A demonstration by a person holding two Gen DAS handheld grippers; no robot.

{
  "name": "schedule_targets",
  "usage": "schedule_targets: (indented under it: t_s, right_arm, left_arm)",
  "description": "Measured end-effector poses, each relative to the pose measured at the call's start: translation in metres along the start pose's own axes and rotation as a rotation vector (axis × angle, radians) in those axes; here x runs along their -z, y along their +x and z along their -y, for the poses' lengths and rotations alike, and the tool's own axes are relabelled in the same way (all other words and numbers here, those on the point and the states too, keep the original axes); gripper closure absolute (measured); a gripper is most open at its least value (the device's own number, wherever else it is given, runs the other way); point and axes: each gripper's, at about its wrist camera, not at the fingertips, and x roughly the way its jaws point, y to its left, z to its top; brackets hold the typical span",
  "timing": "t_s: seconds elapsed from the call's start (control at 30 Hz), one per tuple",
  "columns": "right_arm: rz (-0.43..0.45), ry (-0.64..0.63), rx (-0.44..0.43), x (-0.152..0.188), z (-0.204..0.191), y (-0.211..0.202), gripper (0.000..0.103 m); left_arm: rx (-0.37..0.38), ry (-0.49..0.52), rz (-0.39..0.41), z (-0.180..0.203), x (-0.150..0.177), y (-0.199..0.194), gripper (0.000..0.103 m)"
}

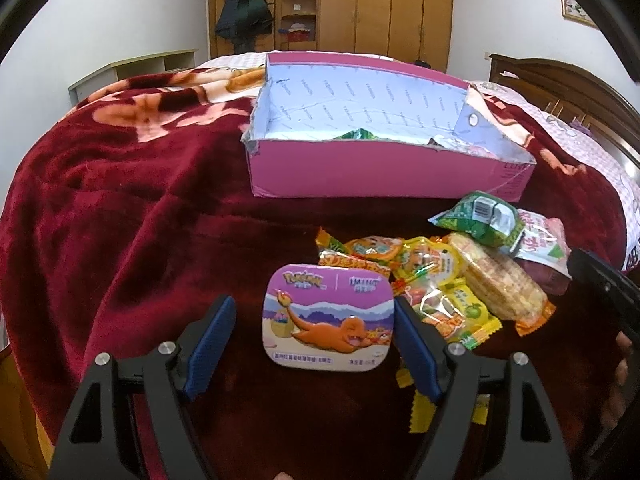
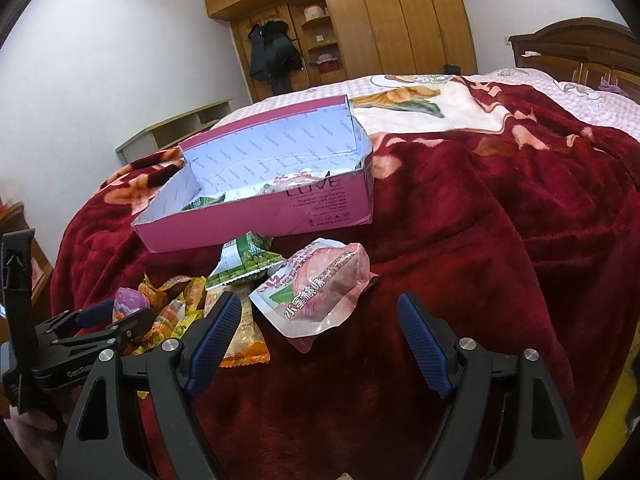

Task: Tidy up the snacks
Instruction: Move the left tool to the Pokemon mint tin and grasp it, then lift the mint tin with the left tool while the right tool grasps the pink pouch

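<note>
On the bed, my left tongs (image 1: 314,344) straddle a purple tin (image 1: 328,318), released; right tongs (image 2: 320,344) gape empty.

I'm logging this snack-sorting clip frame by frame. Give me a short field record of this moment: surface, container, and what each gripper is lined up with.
surface: red floral blanket on a bed
container: pink box, open, a few packets inside
left gripper: open, purple tin between its fingers
right gripper: open, pink packet just ahead
loose pile: green pea packet, rice cracker pack, candies
</note>
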Motion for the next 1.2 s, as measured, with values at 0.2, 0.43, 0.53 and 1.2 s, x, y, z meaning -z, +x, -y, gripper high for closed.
schedule_targets:
  t_s: [0.2,0.43,0.53,1.2]
  right_arm:
    - [-0.016,-0.002,-0.005,0.003,-0.002,0.005,0.021]
    - [-0.026,-0.019,-0.006,0.001,-0.004,0.006,0.021]
    - [-0.031,-0.032,-0.001,-0.001,-0.005,0.008,0.021]
    - [-0.087,-0.106,0.050,-0.009,-0.014,0.041,0.021]
  left_arm:
    - [0.005,-0.018,-0.002,-0.003,0.001,0.003,0.021]
    - [0.027,-0.002,-0.002,0.000,0.002,0.001,0.038]
    - [0.022,0.012,0.006,0.002,0.004,-0.001,0.038]
    - [0.053,-0.026,0.012,-0.003,0.004,-0.001,0.038]
